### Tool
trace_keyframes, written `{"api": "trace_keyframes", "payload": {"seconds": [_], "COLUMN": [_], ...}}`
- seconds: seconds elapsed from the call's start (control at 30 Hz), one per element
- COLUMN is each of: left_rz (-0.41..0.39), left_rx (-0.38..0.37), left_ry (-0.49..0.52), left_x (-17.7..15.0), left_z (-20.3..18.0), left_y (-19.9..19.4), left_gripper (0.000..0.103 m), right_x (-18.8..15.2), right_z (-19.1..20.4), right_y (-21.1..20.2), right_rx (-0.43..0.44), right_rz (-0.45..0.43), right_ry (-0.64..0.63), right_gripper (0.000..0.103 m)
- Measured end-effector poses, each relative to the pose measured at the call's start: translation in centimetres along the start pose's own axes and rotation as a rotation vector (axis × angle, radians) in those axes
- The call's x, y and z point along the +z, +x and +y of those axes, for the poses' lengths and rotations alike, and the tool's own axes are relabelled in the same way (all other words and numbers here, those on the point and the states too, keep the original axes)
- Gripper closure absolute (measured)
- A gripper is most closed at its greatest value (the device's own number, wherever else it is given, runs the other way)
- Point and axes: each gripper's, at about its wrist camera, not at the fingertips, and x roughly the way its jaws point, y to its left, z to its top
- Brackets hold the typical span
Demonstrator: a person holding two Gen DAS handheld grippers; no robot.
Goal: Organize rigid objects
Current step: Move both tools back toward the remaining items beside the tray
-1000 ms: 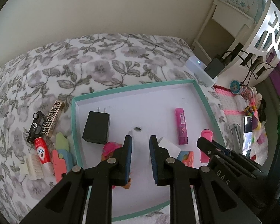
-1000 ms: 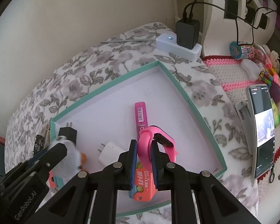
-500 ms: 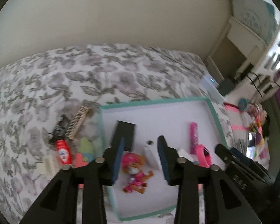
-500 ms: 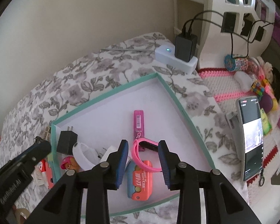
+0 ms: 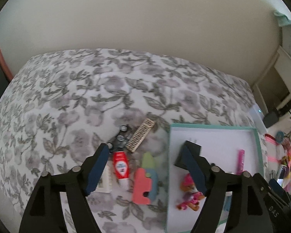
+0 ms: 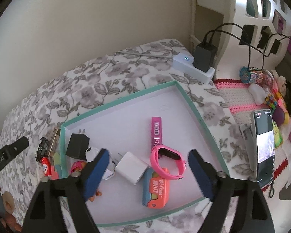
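Jaws of both grippers are seen opening wide, and nothing is pressed between either pair. The right gripper [image 6: 148,169] is held over the near part of the teal-rimmed tray [image 6: 196,112], which lies on the floral bedspread [image 6: 99,79]. Inside the tray, a pink watch [image 6: 165,164] rests loose between the right fingers, leaning on an orange and blue toy [image 6: 155,190] just beside a white charger [image 6: 131,167]. A magenta tube [image 6: 156,132] is seen further in, touching the watch band, and a black plug [image 6: 76,145] sits at the tray's left corner, with a small pink doll [image 5: 190,192] near it. The left gripper [image 5: 148,169] is held outside the tray, beyond its left rim. There a red tube [image 5: 120,165], a toy car [image 5: 119,137], a patterned bar [image 5: 140,135] and a coral foam piece [image 5: 141,186] lie on the bedspread.
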Motion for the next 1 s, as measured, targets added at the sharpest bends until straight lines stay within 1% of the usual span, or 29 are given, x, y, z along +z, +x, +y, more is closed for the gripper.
{"api": "trace_keyframes", "payload": {"seconds": [0.03,0.1,0.13,0.17,0.23,0.27,0.43,0.63,0.83,1.0], "left_rz": [-0.004,-0.013,-0.016,-0.019,-0.027,-0.033,-0.057,-0.071,-0.082,-0.097], "left_rx": [0.008,0.017,0.020,0.024,0.034,0.040,0.065,0.109,0.145,0.162], "left_ry": [-0.006,-0.011,-0.012,-0.013,-0.014,-0.017,-0.054,-0.124,-0.203,-0.244], "left_x": [0.0,0.0,0.0,0.0,0.0,0.1,0.6,1.2,1.4,1.5], "left_z": [0.3,0.8,1.0,1.2,1.7,1.9,4.1,8.0,12.3,14.9], "left_y": [0.0,0.0,-0.1,-0.1,-0.1,-0.2,-0.6,-1.0,-1.7,-2.4], "left_gripper": [0.019,0.018,0.017,0.017,0.010,0.009,0.009,0.009,0.009,0.009], "right_x": [0.0,-0.1,-0.2,-0.2,-0.3,-0.4,-0.5,-0.9,-1.6,-2.5], "right_z": [0.2,0.5,0.6,0.8,1.1,1.3,2.3,4.4,7.8,11.3], "right_y": [0.0,0.1,0.2,0.2,0.3,0.3,0.4,0.8,0.8,0.7], "right_rx": [0.004,0.011,0.011,0.010,0.008,0.009,0.022,0.033,0.053,0.077], "right_rz": [0.000,0.003,0.004,0.005,0.005,0.004,0.009,0.030,0.038,0.043], "right_ry": [-0.002,-0.005,-0.008,-0.013,-0.019,-0.023,-0.034,-0.079,-0.139,-0.201], "right_gripper": [0.012,0.008,0.003,0.000,0.000,0.000,0.000,0.000,0.000,0.000]}}
